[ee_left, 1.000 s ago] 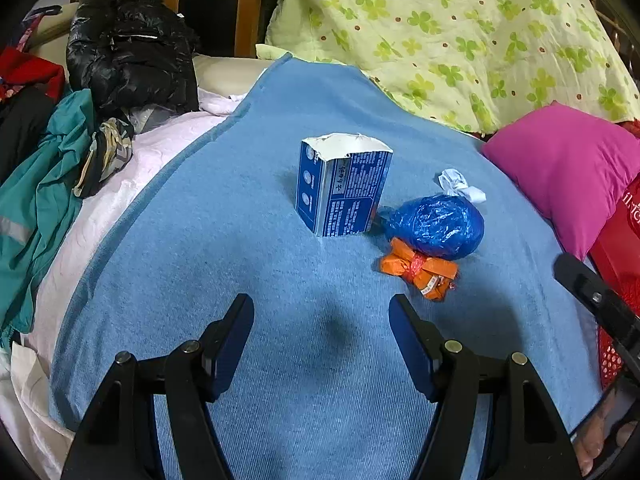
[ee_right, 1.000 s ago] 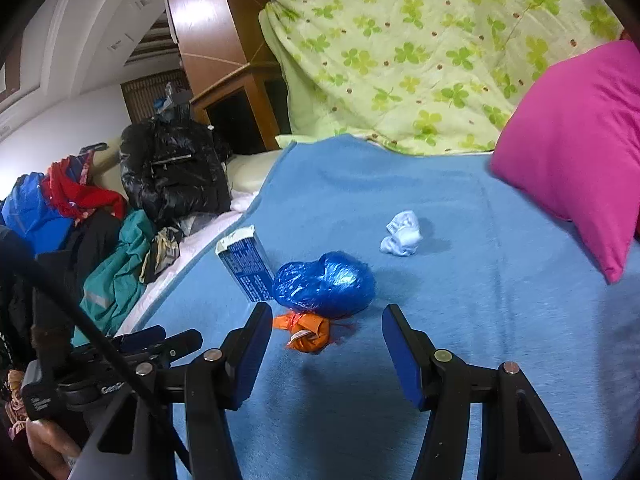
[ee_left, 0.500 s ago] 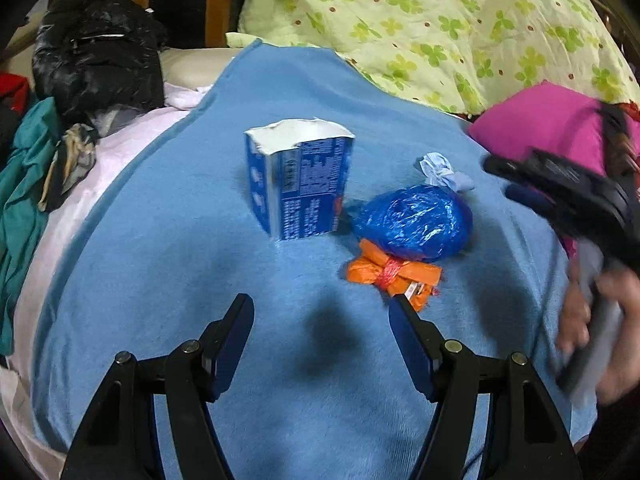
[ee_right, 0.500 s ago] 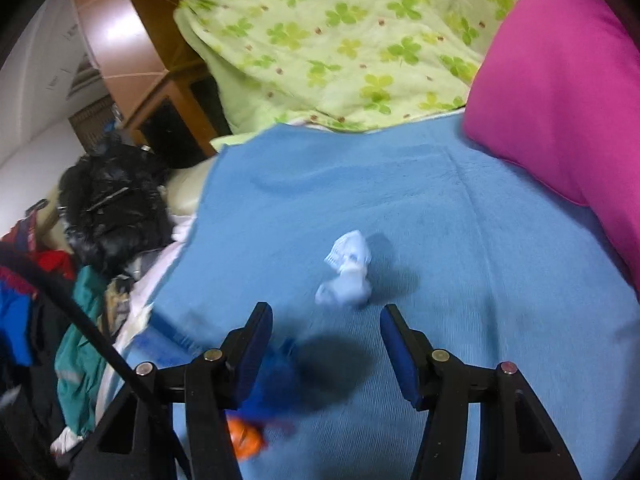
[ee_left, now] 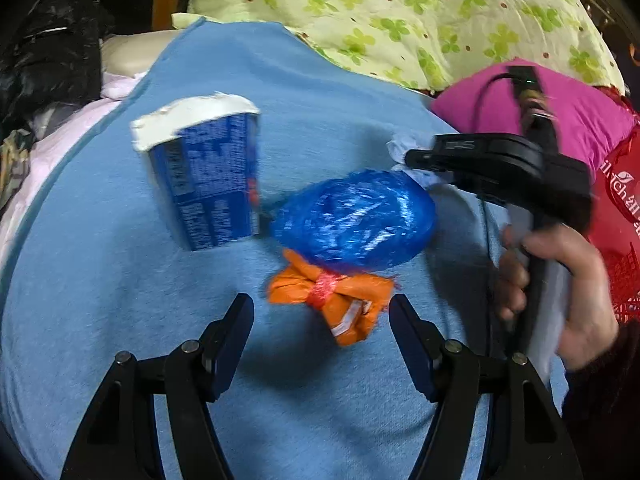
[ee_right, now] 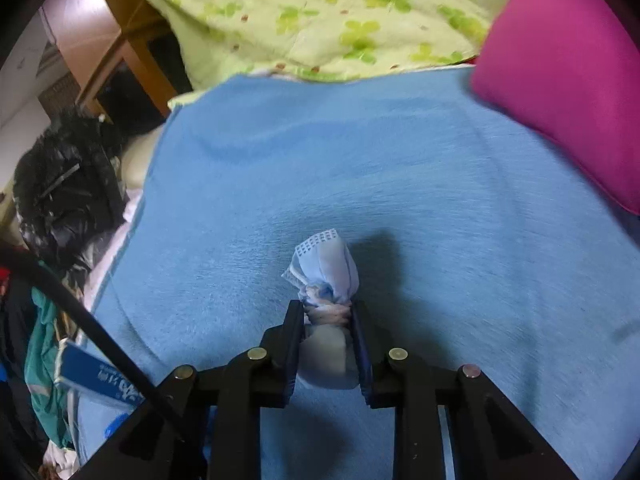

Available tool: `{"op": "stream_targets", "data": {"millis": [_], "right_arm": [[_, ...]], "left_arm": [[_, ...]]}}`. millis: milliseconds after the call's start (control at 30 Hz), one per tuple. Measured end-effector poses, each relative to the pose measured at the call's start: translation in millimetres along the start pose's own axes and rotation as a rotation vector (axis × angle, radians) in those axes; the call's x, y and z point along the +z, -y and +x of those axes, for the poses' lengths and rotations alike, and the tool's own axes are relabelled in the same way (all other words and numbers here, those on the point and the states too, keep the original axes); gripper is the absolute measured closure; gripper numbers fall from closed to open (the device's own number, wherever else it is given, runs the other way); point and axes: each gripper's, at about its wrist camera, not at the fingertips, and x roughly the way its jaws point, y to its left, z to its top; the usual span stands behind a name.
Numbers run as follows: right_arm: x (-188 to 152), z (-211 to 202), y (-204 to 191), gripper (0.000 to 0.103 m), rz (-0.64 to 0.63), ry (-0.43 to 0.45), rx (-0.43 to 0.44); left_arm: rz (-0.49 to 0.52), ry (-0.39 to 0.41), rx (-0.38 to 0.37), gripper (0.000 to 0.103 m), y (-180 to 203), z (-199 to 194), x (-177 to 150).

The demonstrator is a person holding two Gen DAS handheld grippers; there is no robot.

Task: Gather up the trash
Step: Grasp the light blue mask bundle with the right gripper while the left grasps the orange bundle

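On the blue blanket point(ee_left: 120, 300) lie an orange wrapper point(ee_left: 336, 300), a crumpled blue plastic bag point(ee_left: 356, 220) behind it and an upright torn blue-and-white carton point(ee_left: 208, 172) to the left. My left gripper point(ee_left: 320, 316) is open, its fingers either side of the orange wrapper, apart from it. My right gripper point(ee_right: 326, 314) is shut on a knotted pale blue face mask point(ee_right: 328, 268), whose end sticks out past the fingertips. In the left wrist view a hand holds the right gripper point(ee_left: 408, 158) behind the blue bag, with the mask point(ee_left: 400, 148) at its tip.
A pink pillow point(ee_right: 568, 80) lies at the right, a green clover-print quilt point(ee_left: 400, 12) at the back. Black and teal clothing point(ee_right: 60, 200) is piled along the left edge. A red mesh bag point(ee_left: 620, 220) sits at the far right. A wooden cabinet point(ee_right: 132, 52) stands behind.
My right gripper moved forward past the blue bag to the face mask and shut on it. My left gripper came closer to the orange wrapper, which now lies between its fingers.
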Motion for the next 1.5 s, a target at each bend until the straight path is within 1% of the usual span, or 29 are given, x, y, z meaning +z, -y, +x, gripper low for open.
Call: {"op": "stream_targets", "data": {"millis": [200, 267, 367, 433, 467, 533, 600, 633, 767, 867, 900, 933, 1033, 1100, 1133, 1233, 1267, 1300, 1333, 1367, 1400, 1433, 1500], "right_arm": [[-30.9, -65.7, 17.0, 0.077, -0.002, 0.013, 0.034], [-43.3, -92.6, 19.3, 0.077, -0.016, 0.030, 0.052], [-64.9, -124.5, 20.0, 0.077, -0.055, 0.056, 0.058], [-79.2, -141.6, 24.1, 0.077, -0.055, 0.070, 0.073], [-87.7, -149.9, 27.8, 0.077, -0.047, 0.076, 0.081], [-105.3, -166.4, 37.7, 0.077, -0.025, 0.090, 0.093], [-114.2, -175.4, 42.5, 0.077, -0.013, 0.100, 0.087], [-119.1, -181.7, 44.9, 0.077, -0.014, 0.109, 0.080], [-127.2, -200.8, 49.4, 0.077, -0.036, 0.154, 0.068], [-132.4, -216.3, 56.8, 0.077, -0.012, 0.190, 0.075], [-134.6, -219.4, 59.7, 0.077, -0.004, 0.195, 0.077], [-135.7, -222.6, 61.9, 0.077, 0.003, 0.200, 0.077], [-141.9, -234.3, 67.2, 0.077, 0.015, 0.220, 0.079], [-146.0, -240.2, 67.1, 0.077, 0.015, 0.230, 0.077], [-147.7, -241.9, 68.0, 0.077, 0.017, 0.230, 0.077], [-152.0, -242.3, 68.6, 0.077, 0.024, 0.223, 0.078], [-152.6, -242.1, 68.5, 0.077, 0.022, 0.221, 0.077], [-153.1, -241.5, 68.0, 0.077, 0.018, 0.220, 0.078], [-153.2, -240.4, 66.3, 0.077, 0.013, 0.217, 0.080], [-154.3, -239.0, 65.1, 0.077, 0.010, 0.214, 0.084], [-153.7, -237.1, 64.2, 0.077, 0.007, 0.210, 0.089], [-153.8, -235.4, 63.4, 0.077, 0.005, 0.207, 0.092], [-154.5, -232.0, 60.6, 0.077, -0.004, 0.198, 0.095]], "left_arm": [[0.000, -0.017, 0.034, 0.032, 6.7, 16.1, 6.8], [-0.003, -0.016, 0.051, 0.032, 7.7, 20.5, 8.9], [-0.009, -0.013, 0.069, 0.032, 9.7, 26.4, 11.2], [-0.009, -0.005, 0.077, 0.034, 12.9, 29.8, 13.5], [-0.008, -0.003, 0.079, 0.043, 13.1, 30.2, 13.2], [-0.010, 0.009, 0.078, 0.046, 12.7, 28.4, 11.2], [-0.019, 0.014, 0.065, 0.050, 11.1, 25.4, 9.1], [-0.022, 0.020, 0.063, 0.055, 9.7, 23.1, 6.9], [-0.015, 0.030, 0.057, 0.063, 10.3, 15.0, -0.3], [0.009, 0.039, 0.045, 0.068, 15.2, 5.2, -9.6], [0.016, 0.043, 0.041, 0.102, 15.7, 0.8, -14.1], [0.031, 0.039, 0.032, 0.098, 17.0, -3.8, -18.1], [0.066, 0.065, 0.020, 0.099, 24.3, -19.7, -29.6], [0.091, 0.083, 0.031, 0.099, 28.1, -25.9, -35.1], [0.093, 0.089, 0.044, 0.099, 27.9, -28.2, -36.6], [0.071, 0.097, 0.052, 0.099, 23.5, -29.4, -33.9], [0.063, 0.097, 0.052, 0.086, 20.7, -31.3, -34.8], [0.049, 0.096, 0.046, 0.062, 19.1, -30.9, -33.8], [0.035, 0.104, 0.047, 0.050, 18.5, -31.3, -32.3], [0.029, 0.116, 0.053, 0.034, 18.2, -30.6, -30.0], [0.031, 0.127, 0.059, 0.031, 18.9, -30.9, -29.1], [0.040, 0.132, 0.062, 0.031, 21.5, -29.0, -27.2], [0.047, 0.121, 0.076, 0.029, 26.4, -19.1, -22.1]]}}
